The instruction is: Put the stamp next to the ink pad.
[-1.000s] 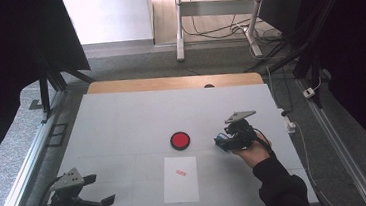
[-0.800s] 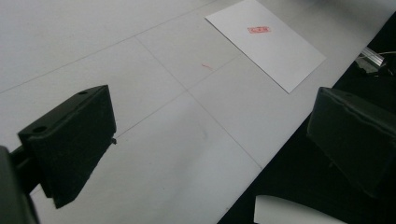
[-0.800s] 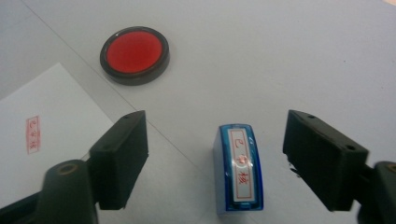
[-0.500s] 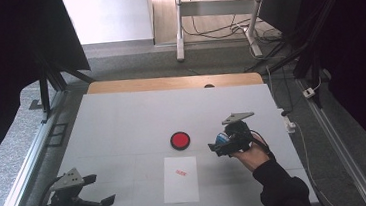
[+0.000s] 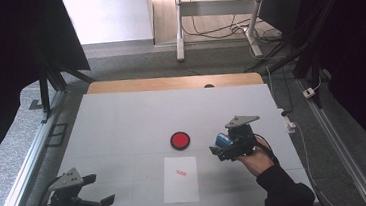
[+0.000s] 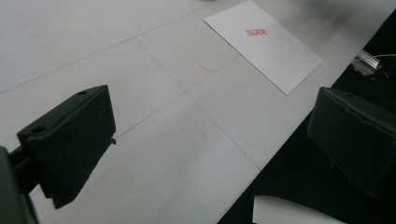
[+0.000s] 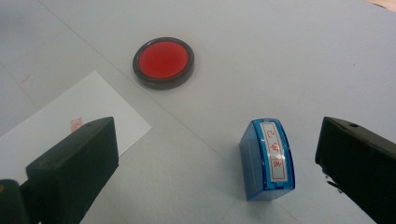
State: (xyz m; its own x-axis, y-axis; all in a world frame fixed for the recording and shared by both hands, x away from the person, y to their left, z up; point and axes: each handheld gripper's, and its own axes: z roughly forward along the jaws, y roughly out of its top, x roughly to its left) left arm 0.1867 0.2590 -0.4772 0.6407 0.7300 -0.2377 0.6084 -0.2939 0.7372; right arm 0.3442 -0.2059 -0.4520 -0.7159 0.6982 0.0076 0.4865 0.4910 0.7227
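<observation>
A blue stamp (image 7: 268, 158) with a white label of red characters rests on the grey table (image 7: 289, 56). It sits between the wide-apart jaws of my right gripper (image 7: 219, 140), nearer the right jaw and touching neither. In the high view the stamp (image 5: 221, 140) is at the tip of that gripper (image 5: 219, 151), right of centre. A round red ink pad (image 7: 163, 62) (image 5: 180, 140) lies beyond it. A white sheet (image 5: 180, 179) (image 7: 70, 135) (image 6: 264, 44) carries a small red stamp mark (image 5: 180, 172). My left gripper (image 5: 99, 189) (image 6: 215, 121) hovers open and empty at the front left corner.
The table's front edge (image 6: 243, 186) runs just under the left gripper, with a dark drop beyond it. A wooden strip (image 5: 174, 82) borders the far side. Metal rails (image 5: 26, 167) flank the table, and cables (image 5: 293, 123) trail off its right edge.
The right gripper has shifted slightly left and toward the front edge, with the stamp at its jaws. The left gripper has stayed put.
</observation>
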